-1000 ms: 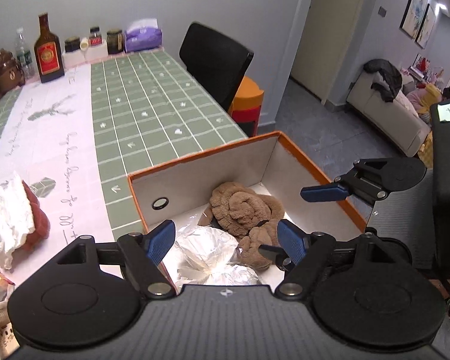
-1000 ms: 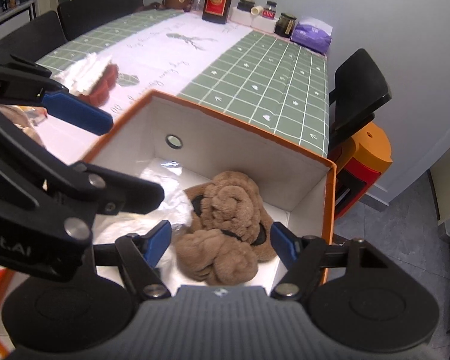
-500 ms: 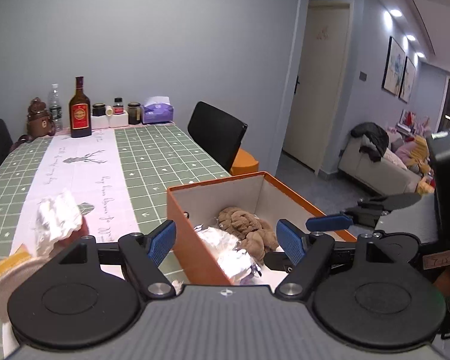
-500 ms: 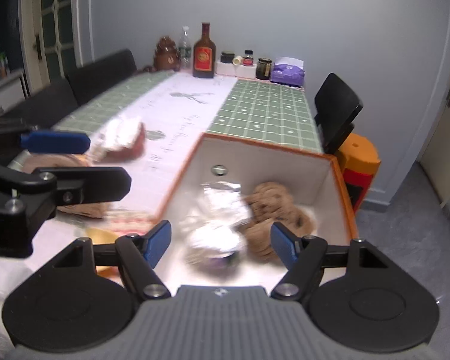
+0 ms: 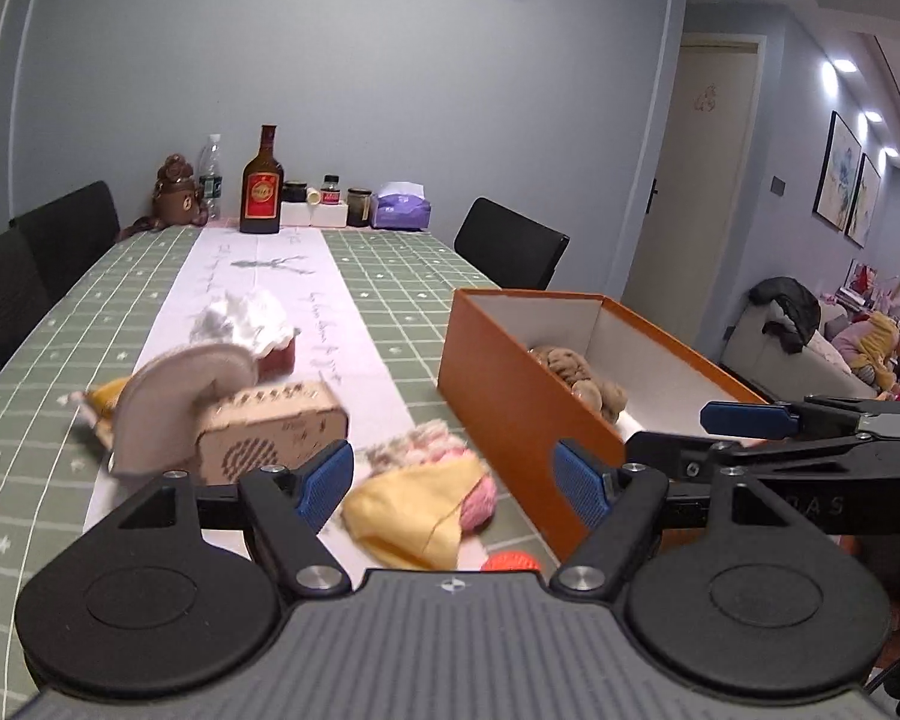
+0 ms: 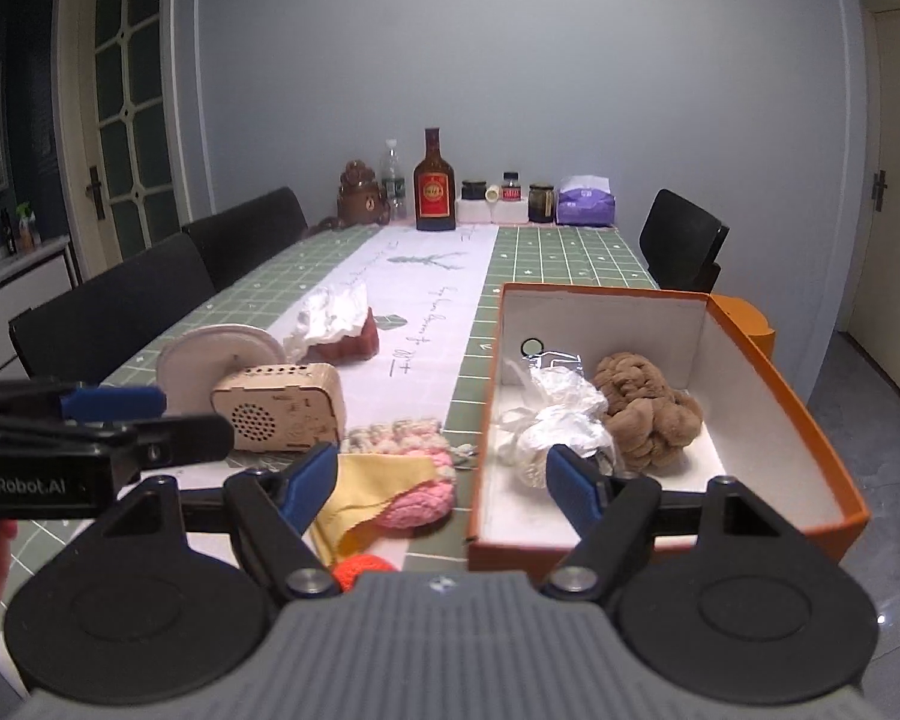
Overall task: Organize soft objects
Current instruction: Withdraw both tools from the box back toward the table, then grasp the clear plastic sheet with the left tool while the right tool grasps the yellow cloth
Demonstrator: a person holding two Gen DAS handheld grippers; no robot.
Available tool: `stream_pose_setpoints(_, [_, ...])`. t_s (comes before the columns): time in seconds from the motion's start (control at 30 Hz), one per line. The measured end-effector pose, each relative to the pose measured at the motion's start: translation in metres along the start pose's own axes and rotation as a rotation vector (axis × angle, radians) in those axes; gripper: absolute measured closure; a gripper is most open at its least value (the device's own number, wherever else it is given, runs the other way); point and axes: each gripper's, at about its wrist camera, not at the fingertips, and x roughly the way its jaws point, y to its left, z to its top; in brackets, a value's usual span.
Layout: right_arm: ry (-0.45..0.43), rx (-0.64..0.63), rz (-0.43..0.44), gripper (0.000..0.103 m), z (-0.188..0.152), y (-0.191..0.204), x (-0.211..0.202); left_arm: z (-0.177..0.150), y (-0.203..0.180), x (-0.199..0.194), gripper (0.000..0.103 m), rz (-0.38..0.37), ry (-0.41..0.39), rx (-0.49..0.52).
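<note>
I hold both claws, left (image 5: 453, 483) and right (image 6: 442, 480), released and empty. They hang above the bench's (image 6: 546, 252) near edge, because the pink knit toy (image 6: 417, 495) outside the orange box (image 6: 810, 420) seems next.

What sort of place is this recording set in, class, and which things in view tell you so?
Most likely a home dining area: a long table with a green checked tablecloth, black chairs beside it, and a sofa in the open room beyond.

left gripper (image 5: 453, 483) | pulling back out of orange box (image 5: 510, 396), toward 6 o'clock | right gripper (image 6: 441, 480) | likewise withdrawing, both empty
</note>
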Motion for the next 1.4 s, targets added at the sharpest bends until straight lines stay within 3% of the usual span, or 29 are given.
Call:
stream_pose_setpoints(0.2, [-0.077, 0.053, -0.038, 0.028, -0.035, 0.02, -0.014, -0.037, 0.026, -0.025, 0.018, 0.037, -0.003, -0.08])
stream_pose_setpoints(0.47, [-0.044, -0.027, -0.052, 0.037, -0.074, 0.049, -0.008, -0.081, 0.038, -0.03, 0.018, 0.072, 0.066, -0.054])
stream_pose_setpoints(0.7, [0.024, -0.038, -0.015, 0.039, -0.077, 0.058, 0.015, -0.083, 0.048, -0.026, 0.018, 0.086, 0.108, -0.04])
stream_pose_setpoints(0.8, [0.024, -0.093, 0.005, 0.04, -0.071, 0.067, 0.025, -0.082, 0.051, -0.016, 0.018, 0.105, 0.173, -0.024])
stream_pose_setpoints(0.87, [0.027, -0.125, 0.01, 0.041, -0.069, 0.071, 0.033, -0.084, 0.053, -0.006, 0.018, 0.121, 0.237, 0.002])
stream_pose_setpoints(1.03, [0.096, -0.126, 0.051, 0.071, -0.075, 0.075, 0.051, -0.088, 0.054, 0.001, 0.015, 0.07, 0.255, 0.081])
stream_pose_setpoints(1.3, [0.209, -0.107, 0.077, 0.074, -0.097, 0.07, 0.061, -0.087, 0.047, 0.02, 0.014, 0.006, 0.284, 0.306])
stream_pose_setpoints(1.4, [0.237, -0.099, 0.103, 0.075, -0.101, 0.071, 0.064, -0.083, 0.058, 0.03, 0.014, -0.013, 0.306, 0.299])
